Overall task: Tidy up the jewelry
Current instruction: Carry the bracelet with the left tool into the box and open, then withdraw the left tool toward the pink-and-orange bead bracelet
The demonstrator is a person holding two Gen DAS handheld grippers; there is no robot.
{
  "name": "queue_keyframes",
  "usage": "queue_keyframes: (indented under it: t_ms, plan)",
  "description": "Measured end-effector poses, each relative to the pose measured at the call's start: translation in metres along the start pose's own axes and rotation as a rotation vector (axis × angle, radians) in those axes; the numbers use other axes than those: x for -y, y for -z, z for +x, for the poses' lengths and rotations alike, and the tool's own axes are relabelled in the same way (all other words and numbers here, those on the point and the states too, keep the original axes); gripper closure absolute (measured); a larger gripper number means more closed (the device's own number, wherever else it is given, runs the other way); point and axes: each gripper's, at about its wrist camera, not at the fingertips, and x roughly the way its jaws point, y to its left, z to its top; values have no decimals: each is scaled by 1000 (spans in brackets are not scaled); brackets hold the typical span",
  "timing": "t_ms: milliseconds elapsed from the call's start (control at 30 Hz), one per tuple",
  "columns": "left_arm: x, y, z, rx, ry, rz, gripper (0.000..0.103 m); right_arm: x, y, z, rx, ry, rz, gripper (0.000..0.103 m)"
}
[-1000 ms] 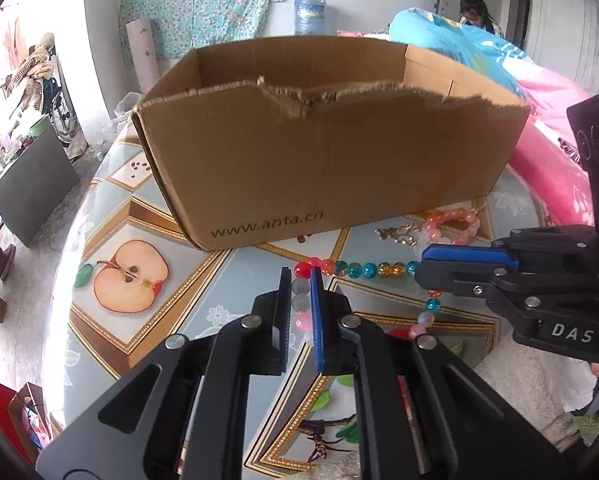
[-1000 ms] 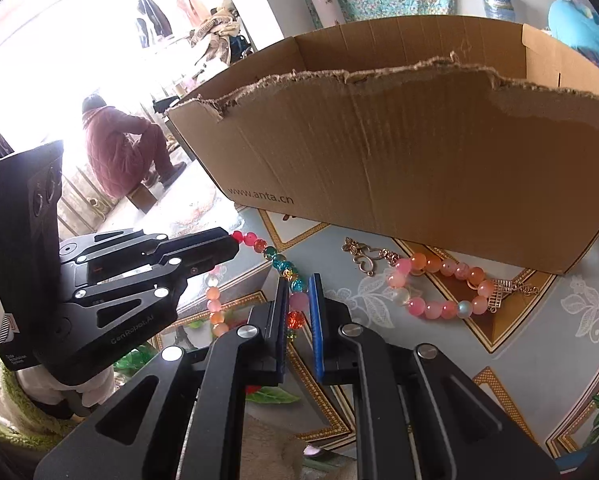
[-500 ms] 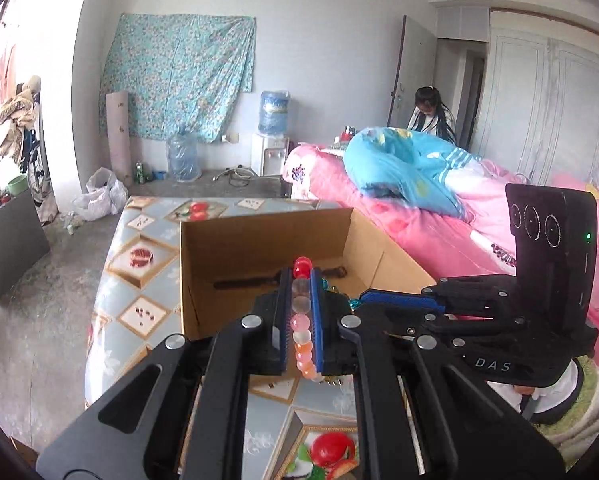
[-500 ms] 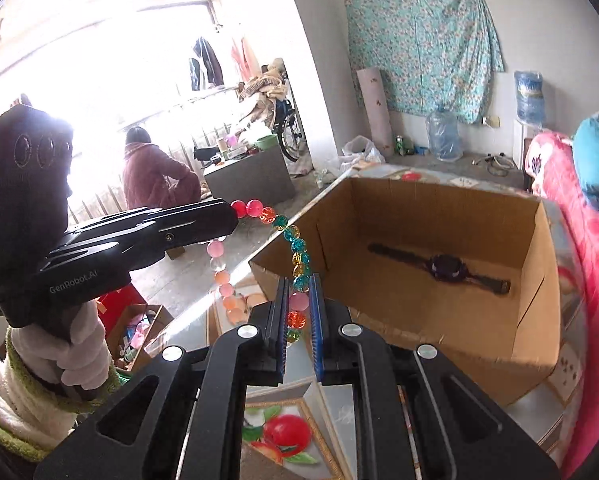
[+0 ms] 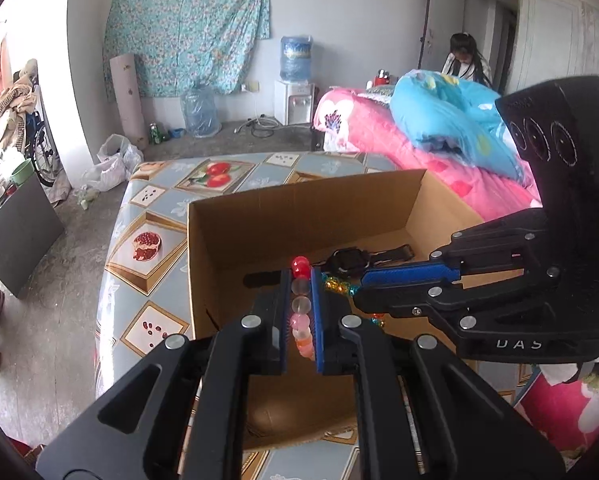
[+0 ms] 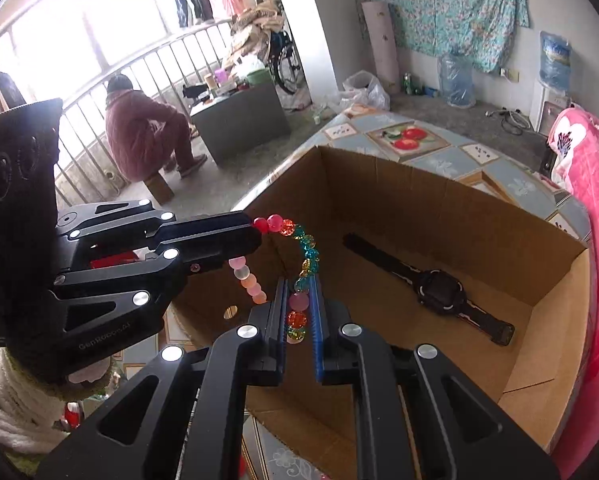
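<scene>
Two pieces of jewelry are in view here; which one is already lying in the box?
The black watch, flat on the floor of the box. The bead bracelet hangs above it, pinched between both grippers' jaws.

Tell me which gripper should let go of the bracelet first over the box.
Likely right: the right gripper holds the bracelet nearer the middle of the box; the left gripper is by its side wall.

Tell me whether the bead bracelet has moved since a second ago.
Yes. The bead bracelet, clamped by both the left gripper and right gripper, has risen from the tabletop in front of the cardboard box to above its open top.
</scene>
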Motion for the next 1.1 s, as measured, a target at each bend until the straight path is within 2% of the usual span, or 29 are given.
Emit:
queue_keyframes:
  t_ms: [67, 133, 200, 333, 500, 633, 733, 867, 967, 1100]
  plan:
    - [-4, 0, 19, -44, -13, 4, 89, 4, -6, 15, -37, 26, 6, 87]
    - [-8, 0, 34, -72, -45, 7, 77, 9, -11, 22, -42, 42, 28, 82]
    - [-14, 2, 40, -71, -51, -9, 76, 12, -12, 17, -15, 36, 35, 80]
    - [-19, 6, 25, -8, -46, -35, 72, 13, -4, -5, 69, 41, 40, 70]
    - [-20, 14, -11, 92, -56, -40, 71, 13, 14, -43, 179, 32, 48, 68]
    - [-9, 29, -52, 200, 20, -23, 67, 11, 42, -85, 304, 11, 65, 58]
    - [8, 52, -73, 241, 93, 10, 64, 7, 76, -108, 371, -26, 68, 56]
    - [33, 87, -75, 211, 168, 31, 64, 1, 130, -111, 364, -11, 76, 48]
    - [53, 110, -57, 135, 174, 32, 64, 5, 167, -98, 309, 58, 104, 43]
    - [73, 132, -18, 20, 189, 28, 64, 21, 206, -68, 209, 173, 183, 43]
